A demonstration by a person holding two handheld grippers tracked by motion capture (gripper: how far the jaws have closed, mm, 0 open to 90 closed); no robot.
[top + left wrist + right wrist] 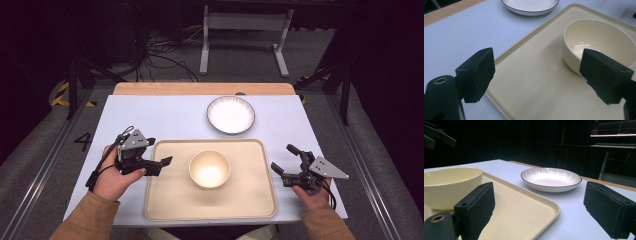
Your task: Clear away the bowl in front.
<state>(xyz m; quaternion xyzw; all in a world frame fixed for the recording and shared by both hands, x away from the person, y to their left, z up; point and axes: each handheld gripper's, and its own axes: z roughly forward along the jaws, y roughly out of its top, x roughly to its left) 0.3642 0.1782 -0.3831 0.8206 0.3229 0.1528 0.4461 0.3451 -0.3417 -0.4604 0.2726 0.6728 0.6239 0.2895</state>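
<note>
A cream bowl (210, 169) (596, 37) (449, 182) stands empty and upright in the middle of a cream tray (250, 200) (536, 50) (524, 205). Just beyond the tray's far edge lies a white plate (231, 114) (530, 6) (551, 178) with a dark rim. My left gripper (159, 151) (540, 75) is open at the tray's left rim, pointing toward the bowl, nothing between its pads. At the tray's right side my right gripper (282, 158) (541, 207) is open too and holds nothing. In the right gripper view the plate lies ahead and the bowl is at the left.
The pale table (150, 115) has a wooden strip (200, 88) along its far edge. Behind it, on the floor, are a metal stand (245, 30) and loose cables (160, 55). Bare tabletop lies left of the plate and on both sides of the tray.
</note>
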